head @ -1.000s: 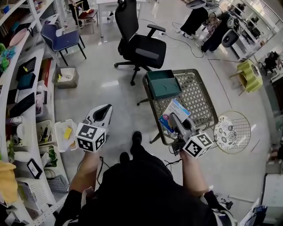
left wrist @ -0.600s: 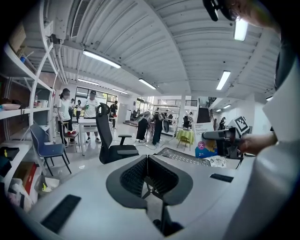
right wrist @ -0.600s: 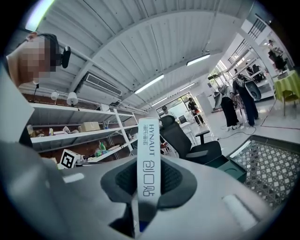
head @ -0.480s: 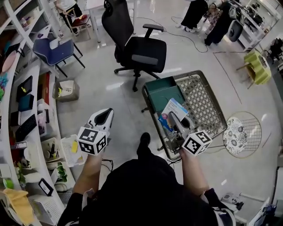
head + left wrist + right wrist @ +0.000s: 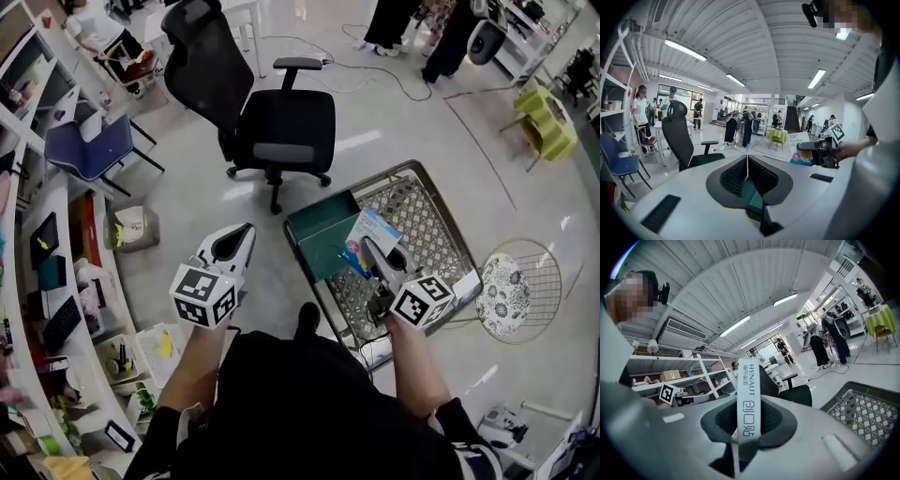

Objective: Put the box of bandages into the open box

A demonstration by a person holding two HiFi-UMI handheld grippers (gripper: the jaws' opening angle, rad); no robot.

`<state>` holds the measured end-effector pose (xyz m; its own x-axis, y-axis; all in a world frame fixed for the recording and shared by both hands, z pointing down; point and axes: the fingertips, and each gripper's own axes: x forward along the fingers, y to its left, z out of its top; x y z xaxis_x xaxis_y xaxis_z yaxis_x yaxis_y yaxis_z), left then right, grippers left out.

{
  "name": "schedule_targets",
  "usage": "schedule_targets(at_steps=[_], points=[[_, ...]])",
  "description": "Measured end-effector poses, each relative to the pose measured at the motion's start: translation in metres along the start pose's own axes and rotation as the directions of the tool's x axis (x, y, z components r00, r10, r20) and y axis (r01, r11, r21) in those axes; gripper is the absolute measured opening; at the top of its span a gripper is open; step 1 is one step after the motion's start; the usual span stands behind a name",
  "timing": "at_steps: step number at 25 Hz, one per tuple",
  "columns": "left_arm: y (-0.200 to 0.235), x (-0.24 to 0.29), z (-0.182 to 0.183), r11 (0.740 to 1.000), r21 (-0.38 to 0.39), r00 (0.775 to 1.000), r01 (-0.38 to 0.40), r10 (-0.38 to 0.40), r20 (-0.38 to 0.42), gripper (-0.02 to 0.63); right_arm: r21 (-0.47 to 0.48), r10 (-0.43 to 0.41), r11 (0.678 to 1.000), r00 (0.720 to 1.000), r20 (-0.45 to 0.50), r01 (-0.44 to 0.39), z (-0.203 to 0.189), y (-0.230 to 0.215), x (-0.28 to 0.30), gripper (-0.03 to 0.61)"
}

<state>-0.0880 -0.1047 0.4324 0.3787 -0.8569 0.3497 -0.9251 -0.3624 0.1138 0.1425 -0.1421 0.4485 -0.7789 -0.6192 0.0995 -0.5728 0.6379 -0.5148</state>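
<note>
Pinching the box of bandages [image 5: 375,231], the right gripper [image 5: 369,251] had neared the open box [image 5: 314,230], now just at its nine o'clock (release seemed close); the left gripper [image 5: 239,242] was pressed together, empty.

bandage box [image 5: 377,230] carried up beside open box [image 5: 317,236]

A pale, glossy floor [image 5: 187,202] carries the furniture. A low wire-mesh table [image 5: 427,225] stands on it, and an open green box [image 5: 323,230] sits on the table's left end. Beyond the table a black office chair [image 5: 272,122] stands on the floor, with a blue chair [image 5: 89,150] and a small bin [image 5: 131,227] beside the white shelves [image 5: 56,272] at the left. Right of the table is a round wire stand [image 5: 520,291] holding what looks like a patterned cushion. Cables [image 5: 375,75] trail across the far floor.
</note>
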Motion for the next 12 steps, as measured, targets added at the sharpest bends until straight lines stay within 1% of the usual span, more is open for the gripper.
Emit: schedule_targets(at_steps=[5,8,12], points=[[0.024,0.033,0.008,0.999,0.008,0.999,0.046,-0.046,-0.027,0.012,0.007,-0.049,0.999,0.999,0.015,0.049,0.011,-0.018,0.022,0.084],[0.038,0.058,0.019,0.996,0.025,0.996,0.089,-0.088,-0.022,0.012,0.007,-0.105,0.995,0.994,0.020,0.104,0.015,-0.029,0.032,0.084],[0.064,0.086,0.031,0.987,0.060,0.988,0.152,-0.151,-0.017,0.012,0.000,-0.180,0.984,0.983,0.032,0.180,0.018,-0.033,0.052,0.084]])
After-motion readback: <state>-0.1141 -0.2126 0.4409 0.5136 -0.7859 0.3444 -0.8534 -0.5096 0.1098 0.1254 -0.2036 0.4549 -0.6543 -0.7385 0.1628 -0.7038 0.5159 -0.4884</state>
